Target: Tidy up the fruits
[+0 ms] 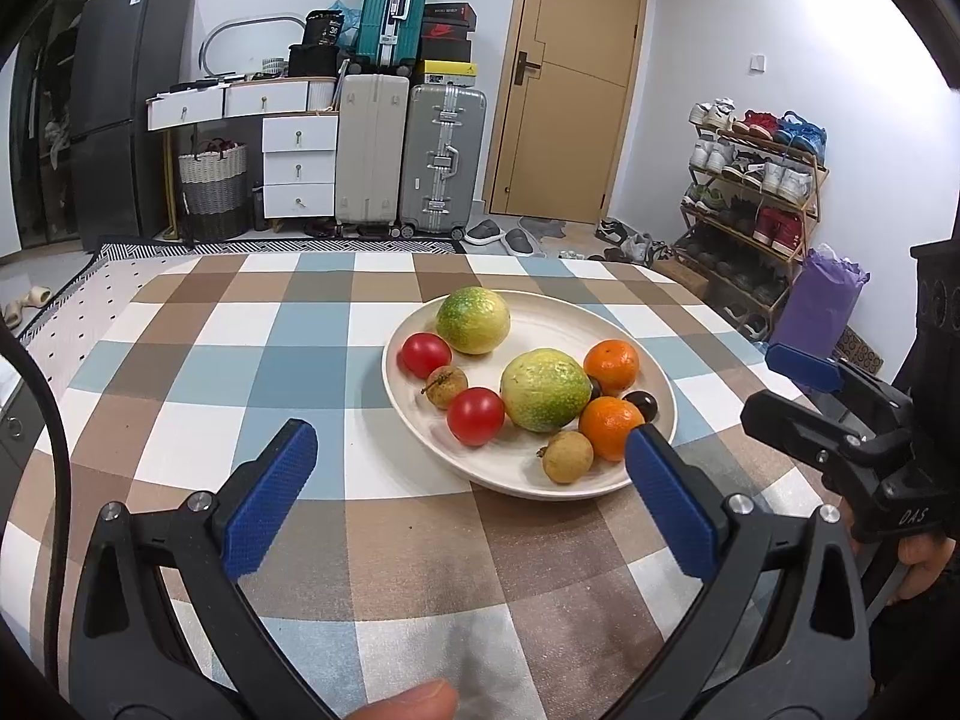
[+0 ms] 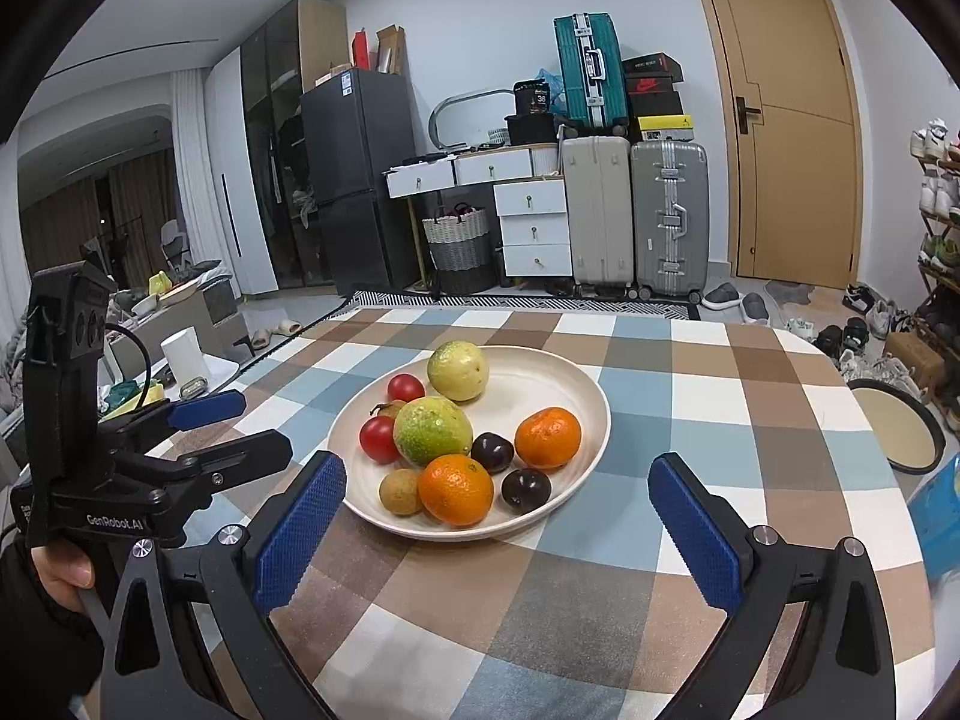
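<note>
A cream plate (image 1: 540,312) (image 2: 576,384) on the checked tablecloth holds fruit: two green-yellow guavas (image 1: 545,390) (image 2: 432,429), two oranges (image 1: 611,425) (image 2: 456,489), two red tomatoes (image 1: 475,416) (image 2: 379,438), two brown longans (image 1: 567,456) (image 2: 401,491) and two dark plums (image 2: 525,489). My left gripper (image 1: 468,468) is open and empty, just in front of the plate's near left rim. My right gripper (image 2: 498,498) is open and empty, in front of the plate's near rim. Each gripper shows in the other's view, the right one (image 1: 834,396) and the left one (image 2: 198,426).
The table edge curves away at the far side. A round dark-rimmed tray (image 2: 894,432) and a blue object (image 2: 939,516) sit at the table's right edge. A purple bag (image 1: 822,306) stands past the right edge. Suitcases, drawers and a shoe rack line the far wall.
</note>
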Demonstrator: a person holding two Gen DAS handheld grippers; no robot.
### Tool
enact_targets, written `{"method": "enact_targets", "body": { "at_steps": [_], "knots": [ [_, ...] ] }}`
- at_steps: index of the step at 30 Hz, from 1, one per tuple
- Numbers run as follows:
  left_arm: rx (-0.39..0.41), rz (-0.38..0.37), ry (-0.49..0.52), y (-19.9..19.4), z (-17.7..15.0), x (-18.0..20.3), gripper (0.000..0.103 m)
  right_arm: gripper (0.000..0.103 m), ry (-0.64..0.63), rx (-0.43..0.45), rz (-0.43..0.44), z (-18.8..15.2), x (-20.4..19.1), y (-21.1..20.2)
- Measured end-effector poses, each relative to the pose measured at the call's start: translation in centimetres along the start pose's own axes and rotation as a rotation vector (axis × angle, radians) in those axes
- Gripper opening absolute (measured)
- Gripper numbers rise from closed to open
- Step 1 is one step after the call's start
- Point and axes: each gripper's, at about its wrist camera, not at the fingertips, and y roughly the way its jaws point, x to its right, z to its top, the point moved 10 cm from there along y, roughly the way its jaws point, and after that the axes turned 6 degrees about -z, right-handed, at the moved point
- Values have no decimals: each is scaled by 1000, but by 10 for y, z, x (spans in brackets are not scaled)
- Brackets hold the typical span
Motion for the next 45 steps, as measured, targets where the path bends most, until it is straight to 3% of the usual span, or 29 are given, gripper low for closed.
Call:
{"method": "enact_targets", "body": {
  "at_steps": [45],
  "knots": [
    [-1, -5, 5, -2, -1, 2, 102, 103, -17, -14, -8, 0, 1, 1]
  ]
}}
